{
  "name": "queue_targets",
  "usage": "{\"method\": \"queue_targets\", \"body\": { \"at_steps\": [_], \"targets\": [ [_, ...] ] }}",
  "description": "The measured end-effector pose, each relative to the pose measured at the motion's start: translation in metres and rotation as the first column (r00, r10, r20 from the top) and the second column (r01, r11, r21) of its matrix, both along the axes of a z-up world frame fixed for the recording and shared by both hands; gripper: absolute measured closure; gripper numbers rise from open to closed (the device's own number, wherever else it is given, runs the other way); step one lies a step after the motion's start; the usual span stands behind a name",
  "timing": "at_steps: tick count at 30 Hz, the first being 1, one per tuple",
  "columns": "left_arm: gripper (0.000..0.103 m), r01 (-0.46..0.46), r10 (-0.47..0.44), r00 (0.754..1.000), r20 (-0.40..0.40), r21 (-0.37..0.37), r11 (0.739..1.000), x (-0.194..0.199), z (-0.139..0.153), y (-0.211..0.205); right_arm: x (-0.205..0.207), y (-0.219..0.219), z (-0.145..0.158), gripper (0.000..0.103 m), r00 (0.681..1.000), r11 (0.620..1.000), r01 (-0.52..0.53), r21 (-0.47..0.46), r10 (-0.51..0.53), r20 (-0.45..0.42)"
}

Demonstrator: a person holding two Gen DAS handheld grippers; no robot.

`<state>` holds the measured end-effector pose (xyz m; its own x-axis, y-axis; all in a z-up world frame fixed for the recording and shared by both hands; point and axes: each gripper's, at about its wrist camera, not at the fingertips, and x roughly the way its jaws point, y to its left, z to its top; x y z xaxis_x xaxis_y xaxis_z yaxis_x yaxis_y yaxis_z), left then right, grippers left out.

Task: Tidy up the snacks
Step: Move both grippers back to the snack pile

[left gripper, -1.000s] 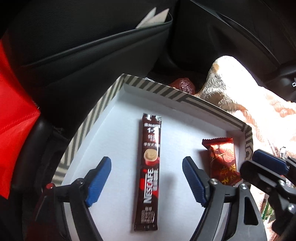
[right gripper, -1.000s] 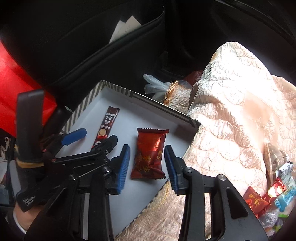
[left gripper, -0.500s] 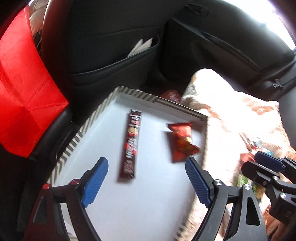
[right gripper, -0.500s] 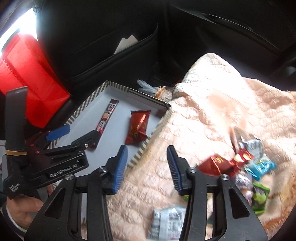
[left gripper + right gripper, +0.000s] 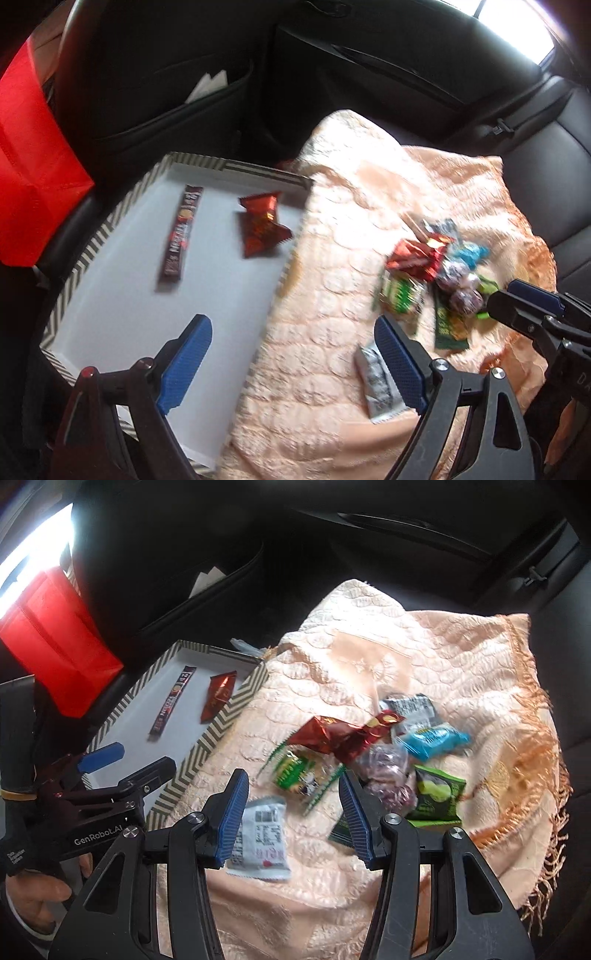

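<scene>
the snacks [image 5: 373,760] lie mostly in a loose heap on the peach cloth [image 5: 332,672] spread over the car seat, well apart from the tray [image 5: 218,734] beside it. only two pieces are in the tray: a coffee stick [image 5: 181,236] and a red packet [image 5: 260,225], side by side but not touching. so the sorting looks barely begun; roughly ten packets are left on the cloth, among them a white wrapper [image 5: 260,834] lying apart from the heap.

the left gripper [image 5: 291,365] is spread wide and opening further, nothing between its jaws; it hangs over the tray's edge and the cloth. the right gripper [image 5: 291,812] is partly spread, also empty, above the near side of the heap.

the right view shows the whole heap sharply, plus the left gripper [image 5: 122,771] and the hand [image 5: 33,904] holding it. the left view shows the tray's floor more fully, though blurred, and only a corner of the right gripper [image 5: 532,306].
</scene>
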<state>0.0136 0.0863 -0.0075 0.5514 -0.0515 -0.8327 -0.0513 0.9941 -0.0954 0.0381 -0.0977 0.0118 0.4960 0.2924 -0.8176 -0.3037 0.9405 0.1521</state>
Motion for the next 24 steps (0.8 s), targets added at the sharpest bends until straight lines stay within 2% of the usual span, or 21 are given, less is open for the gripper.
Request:
{"method": "queue_targets", "body": {
  "at_steps": [11, 24],
  "targets": [
    [0.012, 0.020, -0.024, 0.993, -0.113, -0.035, 0.999, -0.006, -0.033, -0.054, -0.009, -0.056, -0.021, 0.052, 0.994, 0.995, 0.091, 0.041, -0.088, -0.072],
    [0.012, -0.010, -0.003, 0.978, -0.208, -0.063, 0.998, 0.004, -0.068, -0.072, -0.003, -0.069, -0.024, 0.052, 0.989, 0.988, 0.125, 0.088, -0.117, -0.090]
  ]
}}
